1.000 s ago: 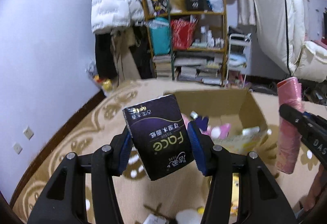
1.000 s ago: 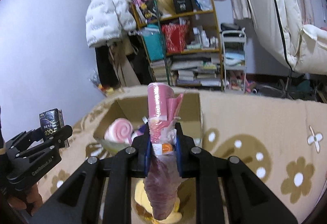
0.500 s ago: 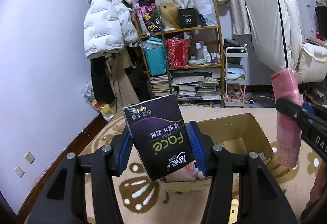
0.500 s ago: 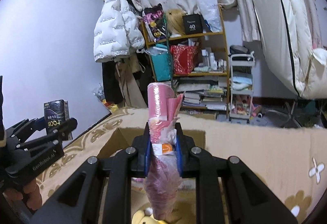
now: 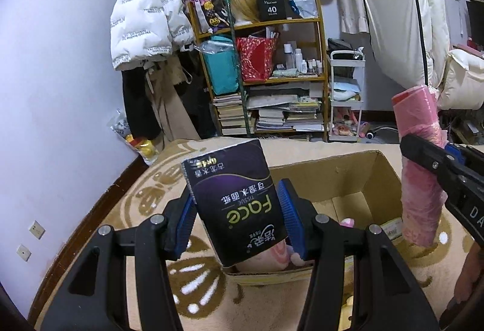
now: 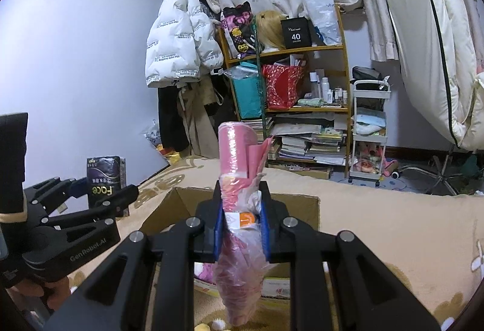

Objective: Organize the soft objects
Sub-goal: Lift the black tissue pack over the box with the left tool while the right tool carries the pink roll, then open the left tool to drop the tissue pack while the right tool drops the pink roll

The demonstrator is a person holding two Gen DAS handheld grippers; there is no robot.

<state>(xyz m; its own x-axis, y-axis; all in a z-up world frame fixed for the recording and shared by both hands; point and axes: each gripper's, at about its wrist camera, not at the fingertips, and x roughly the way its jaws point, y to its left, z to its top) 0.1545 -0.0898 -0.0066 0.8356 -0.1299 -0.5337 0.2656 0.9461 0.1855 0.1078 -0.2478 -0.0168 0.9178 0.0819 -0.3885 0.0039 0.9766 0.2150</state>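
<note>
So the left hand-held gripper (image 5: 237, 220) is pinching a dark tissue pack (image 5: 234, 204), hovering over the near edge of the open cardboard box (image 5: 348, 176) on the beige rug (image 5: 145, 210), while the right hand-held gripper (image 6: 242, 219) is squeezing a pink roll of plastic bags (image 6: 240, 180) above that box.

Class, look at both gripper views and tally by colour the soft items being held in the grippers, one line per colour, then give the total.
Dark purple: 1, the pack of tissues in the left gripper
Pink: 1, the roll of plastic bags in the right gripper
Total: 2
</note>
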